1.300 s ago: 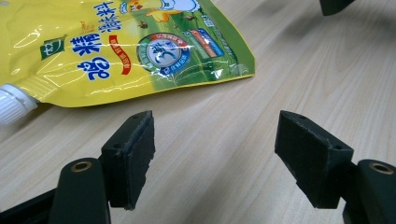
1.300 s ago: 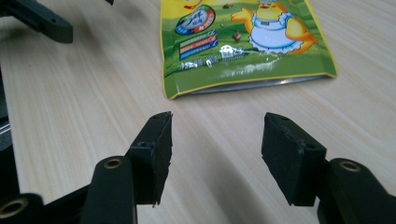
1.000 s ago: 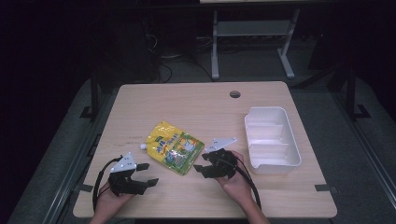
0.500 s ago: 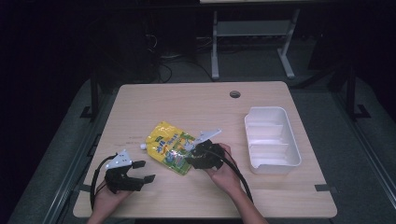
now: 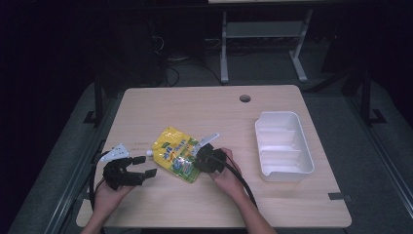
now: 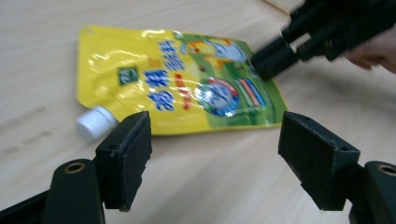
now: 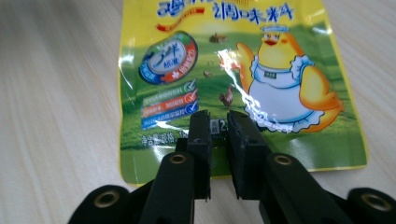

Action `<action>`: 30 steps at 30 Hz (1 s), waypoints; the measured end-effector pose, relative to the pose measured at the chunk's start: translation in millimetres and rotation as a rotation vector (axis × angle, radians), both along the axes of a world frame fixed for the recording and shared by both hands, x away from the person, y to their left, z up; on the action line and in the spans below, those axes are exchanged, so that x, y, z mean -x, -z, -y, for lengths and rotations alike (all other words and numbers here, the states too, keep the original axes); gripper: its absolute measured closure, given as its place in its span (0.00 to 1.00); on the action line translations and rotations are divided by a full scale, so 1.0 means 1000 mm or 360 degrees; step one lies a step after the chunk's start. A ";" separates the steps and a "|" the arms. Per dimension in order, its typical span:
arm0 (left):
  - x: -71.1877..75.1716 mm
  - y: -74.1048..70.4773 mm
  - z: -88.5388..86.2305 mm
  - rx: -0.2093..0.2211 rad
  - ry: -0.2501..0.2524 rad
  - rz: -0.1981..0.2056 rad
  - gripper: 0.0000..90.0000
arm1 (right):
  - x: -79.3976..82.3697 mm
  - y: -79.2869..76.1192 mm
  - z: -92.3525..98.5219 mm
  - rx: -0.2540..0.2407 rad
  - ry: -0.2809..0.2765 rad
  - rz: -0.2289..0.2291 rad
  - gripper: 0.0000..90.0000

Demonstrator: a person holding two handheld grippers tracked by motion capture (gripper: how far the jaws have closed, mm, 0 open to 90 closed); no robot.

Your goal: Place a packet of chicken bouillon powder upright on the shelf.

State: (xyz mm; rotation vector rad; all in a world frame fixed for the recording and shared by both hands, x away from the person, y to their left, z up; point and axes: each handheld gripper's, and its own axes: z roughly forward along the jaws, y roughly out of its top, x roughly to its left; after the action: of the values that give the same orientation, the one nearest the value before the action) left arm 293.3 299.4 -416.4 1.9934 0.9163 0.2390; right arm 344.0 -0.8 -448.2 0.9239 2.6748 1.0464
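- Dark room, metal shelf frame at back; light wood tabletop (image 5: 204,109) w/ a round cable hole (image 5: 245,98) near far edge.
- Yellow spout pouch (image 5: 176,153) lies flat, a bit left of centre, nearer the front edge than the far one; white cap (image 6: 95,123) points toward the left edge. Chicken print + green field show in right gripper view (image 7: 233,70).
- Changed vs a sec ago: right gripper (image 5: 198,155) has slid in from the pouch's right side onto its bottom end, and its jaws have just been closing. Now they stand narrow, small gap left, pouch's bottom edge between/under them; can't tell if the pads actually pinch the film yet.
- Meaning, prob.: grasp of pouch is underway, not secured; lift comes next.
- Left gripper (image 5: 141,166) has drifted a little off toward the left edge; jaws wide apart, nothing between, near the cap end, not touching.
- Around: white three-section tray (image 5: 283,145) near right edge, empty, well apart from pouch.
- In the way: nothing btw pouch and tray. Risk, I'd guess: slick flat film slipping out of a shallow edge pinch.
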 end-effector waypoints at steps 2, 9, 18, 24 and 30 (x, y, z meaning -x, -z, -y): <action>-0.008 -0.004 -0.001 -0.0009 -0.0024 -0.0010 0.28 | 0.000 0.001 0.000 0.0007 0.0001 0.0009 0.90; -0.043 -0.016 -0.004 0.0007 -0.0116 -0.0083 0.30 | -0.002 0.002 0.000 0.0020 0.0012 -0.0002 0.94; -0.088 -0.006 -0.003 -0.0011 -0.0211 -0.0244 0.38 | -0.005 0.002 0.000 0.0025 0.0007 -0.0034 0.96; -0.103 0.012 -0.008 0.0053 -0.0292 -0.0374 0.37 | -0.007 0.002 0.000 0.0032 -0.0004 -0.0051 0.97; -0.110 0.020 -0.010 0.0088 -0.0303 -0.0423 0.40 | -0.007 0.002 0.000 0.0036 -0.0005 -0.0056 0.97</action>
State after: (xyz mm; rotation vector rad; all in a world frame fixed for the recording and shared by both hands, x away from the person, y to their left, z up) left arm 403.2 309.3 -436.3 1.9169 1.2707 0.0535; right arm 351.3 -0.5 -449.9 0.9429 2.7117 1.0080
